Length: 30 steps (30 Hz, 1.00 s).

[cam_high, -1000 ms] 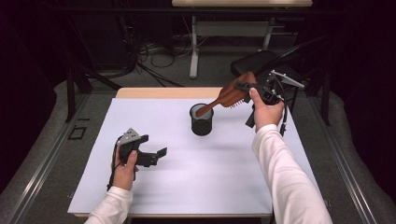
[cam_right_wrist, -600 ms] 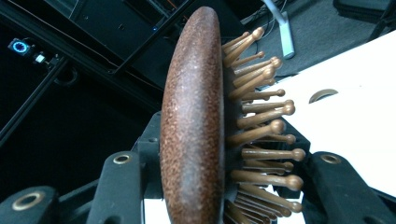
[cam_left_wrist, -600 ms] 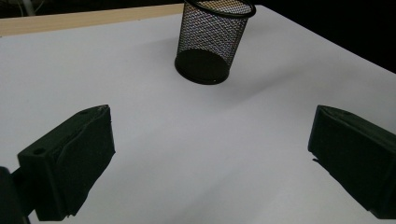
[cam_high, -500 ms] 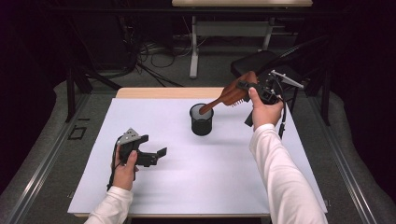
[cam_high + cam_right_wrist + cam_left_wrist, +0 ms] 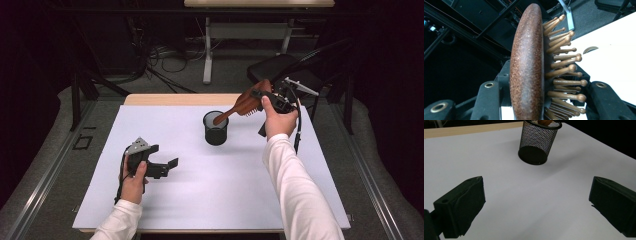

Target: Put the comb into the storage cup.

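A brown wooden hairbrush (image 5: 246, 104) with wooden pins (image 5: 564, 65) is held by its head in my right gripper (image 5: 264, 98), which is shut on it above the table's far right. Its handle slants down with the tip inside the rim of a black mesh cup (image 5: 216, 128) (image 5: 537, 141) standing upright at the middle back of the white table (image 5: 210, 200). My left gripper (image 5: 162, 167) rests low over the near left of the table, open, with nothing between its black pads (image 5: 461, 205). It points towards the cup.
A wooden strip (image 5: 180, 99) runs along the table's far edge. A black chair (image 5: 290, 67) stands behind the right gripper. Cables and desk legs (image 5: 207, 55) lie on the floor beyond. White surface (image 5: 529, 195) stretches between the left gripper and the cup.
The right hand has lowered the brush slightly, so the handle tip now sits a little deeper in the cup's mouth. The left gripper has not moved.
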Each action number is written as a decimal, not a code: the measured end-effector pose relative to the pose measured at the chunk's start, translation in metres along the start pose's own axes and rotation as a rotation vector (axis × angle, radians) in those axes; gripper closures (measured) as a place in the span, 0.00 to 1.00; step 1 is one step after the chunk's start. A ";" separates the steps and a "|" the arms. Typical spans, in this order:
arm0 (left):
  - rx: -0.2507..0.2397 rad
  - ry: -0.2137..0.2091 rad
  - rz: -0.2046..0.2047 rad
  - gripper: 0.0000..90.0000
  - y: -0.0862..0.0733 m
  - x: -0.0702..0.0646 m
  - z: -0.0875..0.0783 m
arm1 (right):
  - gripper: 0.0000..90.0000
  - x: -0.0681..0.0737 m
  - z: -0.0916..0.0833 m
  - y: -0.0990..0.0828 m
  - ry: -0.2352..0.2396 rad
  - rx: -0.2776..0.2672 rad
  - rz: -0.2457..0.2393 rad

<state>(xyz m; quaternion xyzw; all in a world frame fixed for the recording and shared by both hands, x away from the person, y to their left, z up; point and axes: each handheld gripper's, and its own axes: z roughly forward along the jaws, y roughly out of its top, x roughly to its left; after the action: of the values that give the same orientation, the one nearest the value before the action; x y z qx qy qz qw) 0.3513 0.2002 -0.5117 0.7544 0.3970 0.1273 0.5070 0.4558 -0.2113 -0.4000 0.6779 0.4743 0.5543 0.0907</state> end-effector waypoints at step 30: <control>-0.002 -0.005 -0.008 0.01 -0.001 0.002 0.000 | 0.55 0.010 0.025 -0.021 -0.035 0.032 -0.045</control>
<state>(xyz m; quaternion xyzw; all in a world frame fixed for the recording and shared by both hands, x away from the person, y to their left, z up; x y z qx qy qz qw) 0.3521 0.2013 -0.5126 0.7525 0.3987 0.1239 0.5094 0.4650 -0.1825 -0.4157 0.6783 0.4963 0.5325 0.1006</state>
